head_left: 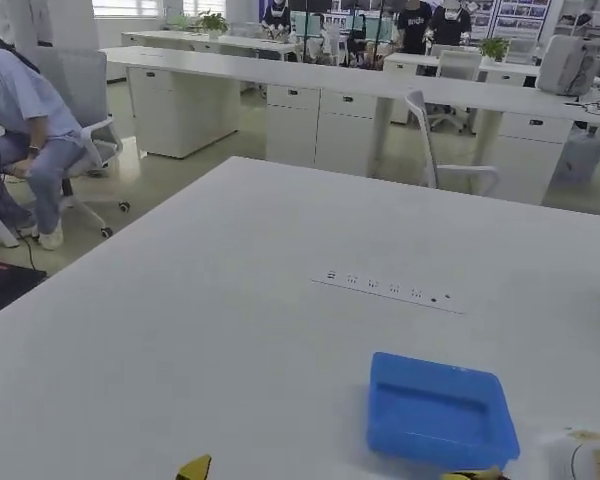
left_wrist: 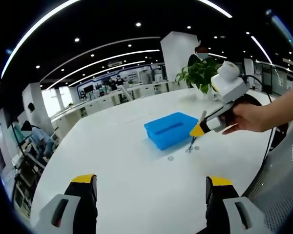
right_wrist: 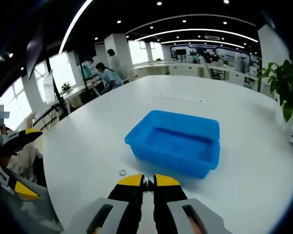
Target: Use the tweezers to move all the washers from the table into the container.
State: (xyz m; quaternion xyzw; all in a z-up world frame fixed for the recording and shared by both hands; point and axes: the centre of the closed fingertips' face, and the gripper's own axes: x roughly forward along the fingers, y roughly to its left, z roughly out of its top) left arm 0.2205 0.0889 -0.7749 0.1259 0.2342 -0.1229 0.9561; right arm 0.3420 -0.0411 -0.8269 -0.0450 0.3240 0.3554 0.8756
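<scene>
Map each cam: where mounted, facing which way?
Head view: headset, looking forward and down over the white table at the blue container; yellow jaw tips at bottom edge.
Left gripper view: on the left hand-held gripper, jaws wide apart, facing the container, washers and the right hand-held gripper, in a hand, holding tweezers.
Right gripper view: on the right hand-held gripper, jaws closed, facing the container; left hand-held gripper at its left edge.
Shared: all three see the container.
</scene>
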